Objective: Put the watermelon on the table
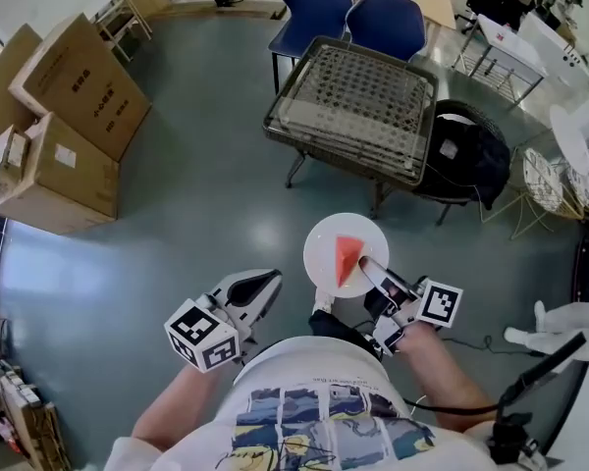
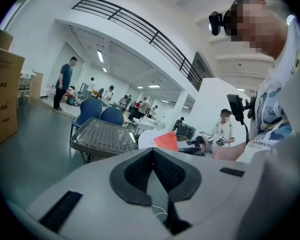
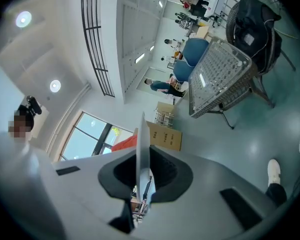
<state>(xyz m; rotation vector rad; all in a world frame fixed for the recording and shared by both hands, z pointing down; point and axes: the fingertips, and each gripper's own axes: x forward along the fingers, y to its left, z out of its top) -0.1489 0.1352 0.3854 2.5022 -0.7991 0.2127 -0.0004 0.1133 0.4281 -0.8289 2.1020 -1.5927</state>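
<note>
A red watermelon slice (image 1: pixel 348 259) lies on a round white plate (image 1: pixel 324 248) that hangs over the grey floor just in front of me. My right gripper (image 1: pixel 368 268) is shut on the plate's near rim. In the right gripper view the plate (image 3: pixel 142 149) stands edge-on between the jaws, with the watermelon (image 3: pixel 124 143) red behind it. The wire-mesh table (image 1: pixel 358 106) stands ahead, a short way beyond the plate. My left gripper (image 1: pixel 265 285) is shut and holds nothing, to the left of the plate. The left gripper view shows the slice (image 2: pixel 166 141) and the table (image 2: pixel 102 136).
Cardboard boxes (image 1: pixel 74 116) are stacked at the left. Two blue chairs (image 1: pixel 358 13) stand behind the table, and a black bag on a round chair (image 1: pixel 466 155) sits right of it. White wire racks (image 1: pixel 550 180) and a dark stand (image 1: pixel 530 391) crowd the right side. People stand far back.
</note>
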